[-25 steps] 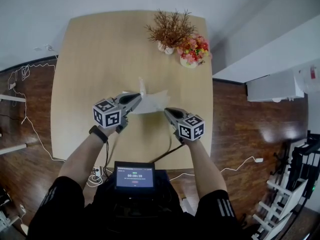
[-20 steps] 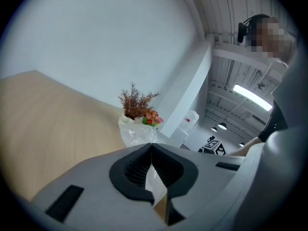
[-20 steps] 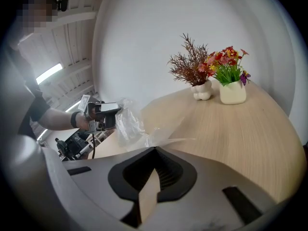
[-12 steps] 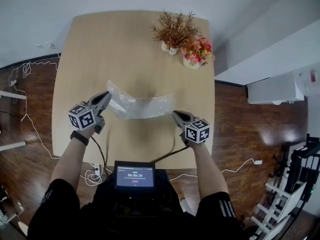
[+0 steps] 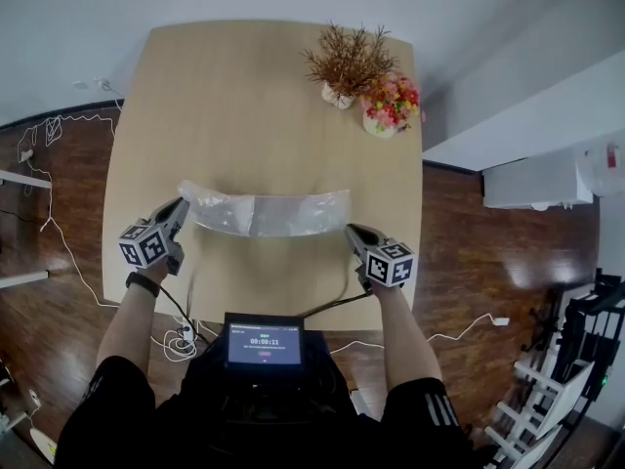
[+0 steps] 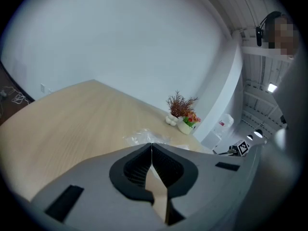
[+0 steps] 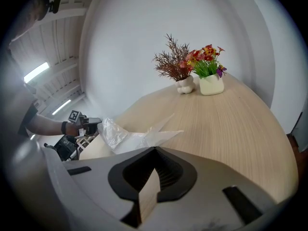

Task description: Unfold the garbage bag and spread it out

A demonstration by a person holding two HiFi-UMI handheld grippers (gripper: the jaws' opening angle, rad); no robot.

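Garbage bag [image 5: 264, 213] is stretched as a narrow clear band over the wooden table [image 5: 244, 96], long axis running side to side between your hands. Your left gripper [image 5: 183, 204] pinches its left end and your right gripper [image 5: 349, 230] its right end, jaws pressed together. Neither is nearer. Two flower pots [image 5: 381, 115] stand well apart at the far edge; dark wood floor [image 5: 469, 252] surrounds the table.

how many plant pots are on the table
2, both at the far right corner of the table: a brown twiggy plant, and colourful flowers close on its right. None looks hidden.
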